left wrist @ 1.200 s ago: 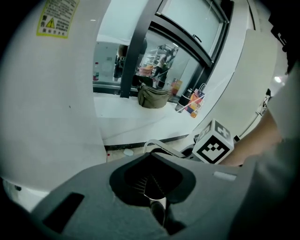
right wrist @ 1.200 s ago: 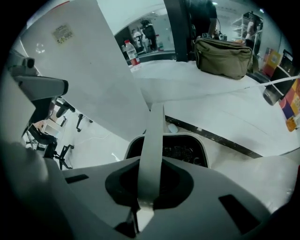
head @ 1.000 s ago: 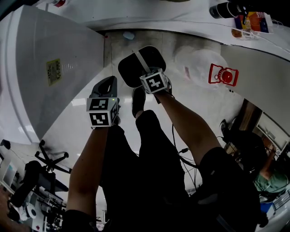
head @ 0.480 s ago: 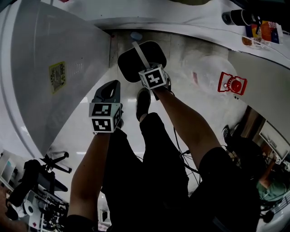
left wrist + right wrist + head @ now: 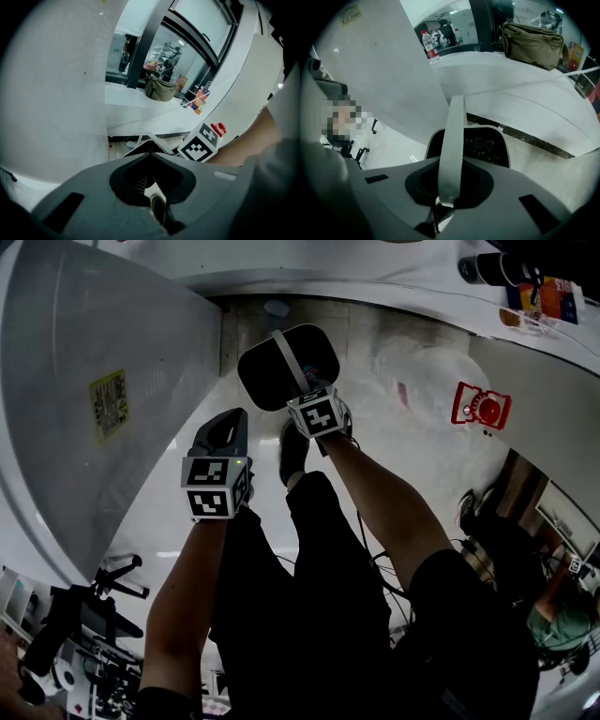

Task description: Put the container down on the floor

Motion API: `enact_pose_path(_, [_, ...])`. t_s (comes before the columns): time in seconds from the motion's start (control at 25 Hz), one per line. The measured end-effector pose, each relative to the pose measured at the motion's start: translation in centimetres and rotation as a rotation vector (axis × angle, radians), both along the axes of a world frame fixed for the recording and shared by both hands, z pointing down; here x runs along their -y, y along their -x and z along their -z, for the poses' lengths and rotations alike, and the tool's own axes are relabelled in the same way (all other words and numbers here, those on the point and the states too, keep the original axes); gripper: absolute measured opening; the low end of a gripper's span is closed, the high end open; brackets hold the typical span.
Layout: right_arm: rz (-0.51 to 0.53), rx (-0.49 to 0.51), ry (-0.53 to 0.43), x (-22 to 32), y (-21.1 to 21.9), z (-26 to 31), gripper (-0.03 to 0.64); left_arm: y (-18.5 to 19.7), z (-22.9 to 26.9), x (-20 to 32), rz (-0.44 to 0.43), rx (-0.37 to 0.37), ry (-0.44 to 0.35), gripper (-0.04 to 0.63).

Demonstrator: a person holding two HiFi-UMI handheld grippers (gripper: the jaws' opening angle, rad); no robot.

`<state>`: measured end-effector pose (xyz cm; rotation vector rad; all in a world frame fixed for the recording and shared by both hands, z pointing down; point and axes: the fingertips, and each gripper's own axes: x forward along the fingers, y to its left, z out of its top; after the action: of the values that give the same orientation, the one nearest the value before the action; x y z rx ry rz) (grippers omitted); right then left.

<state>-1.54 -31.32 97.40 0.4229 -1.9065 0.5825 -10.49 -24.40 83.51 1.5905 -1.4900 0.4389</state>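
The container is a dark, rounded bin with a white strap handle across its top. My right gripper is shut on that handle, and the bin hangs from it over the pale floor near the wall's foot. In the right gripper view the handle runs up out of the gripper, with the bin's dark inside beyond. I cannot tell whether the bin touches the floor. My left gripper is held to the bin's left, shut with nothing in it.
A tall white panel with a yellow label stands at the left. A red fitting is on the right wall. My shoe is just under the bin. A chair base is at lower left. A bottle and an olive bag sit on the counter.
The right gripper keeps its hold on the handle. The bin has drifted slightly left and away in the head view; the left gripper has barely moved.
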Motion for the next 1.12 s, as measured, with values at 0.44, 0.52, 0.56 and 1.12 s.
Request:
enact_pose_path(0.44, [0.014, -0.076, 0.020, -1.9, -2.2, -1.5, 0.021, -0.7, 0.1, -0.1, 0.016, -0.044, 0.017, 0.009])
enact_pose_path(0.52, [0.032, -0.069, 0.002, -1.3, -1.7, -1.3, 0.021, -0.8, 0.2, -0.1, 0.014, -0.047, 0.014, 0.009])
enact_pose_path(0.56, [0.037, -0.066, -0.001, -1.0, -1.4, -1.2, 0.021, -0.8, 0.2, -0.1, 0.014, -0.047, 0.015, 0.009])
enact_pose_path(1.12, [0.026, -0.074, -0.022, 0.7, -0.1, 0.1, 0.048, -0.7, 0.4, -1.1, 0.023, -0.059, 0.035, 0.009])
